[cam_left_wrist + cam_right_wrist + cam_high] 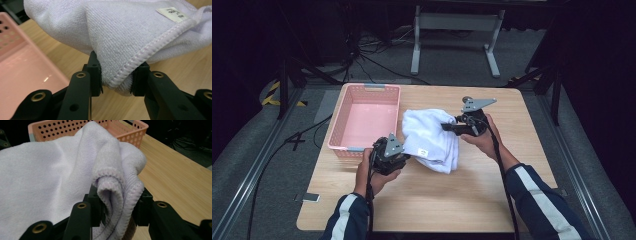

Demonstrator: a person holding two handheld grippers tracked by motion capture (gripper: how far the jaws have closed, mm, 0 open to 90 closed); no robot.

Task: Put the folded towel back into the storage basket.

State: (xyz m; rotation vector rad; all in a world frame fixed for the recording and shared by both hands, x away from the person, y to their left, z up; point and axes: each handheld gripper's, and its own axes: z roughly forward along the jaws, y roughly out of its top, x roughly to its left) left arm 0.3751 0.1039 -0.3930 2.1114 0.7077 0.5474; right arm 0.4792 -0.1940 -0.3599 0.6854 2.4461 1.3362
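White towel [432,137] folded, bunched, just right of pink basket [364,117], over wooden table [437,200]. Left gripper [404,156] at towel's near-left corner, close to basket's near edge; jaws clamped on stitched hem [122,75], pads pressing cloth from both sides. Right gripper [447,127] on towel's side away from basket; jaws clamped on folded edge [117,200]. Small label [172,13] on towel near hem. Towel's far end next to basket rim [82,128].
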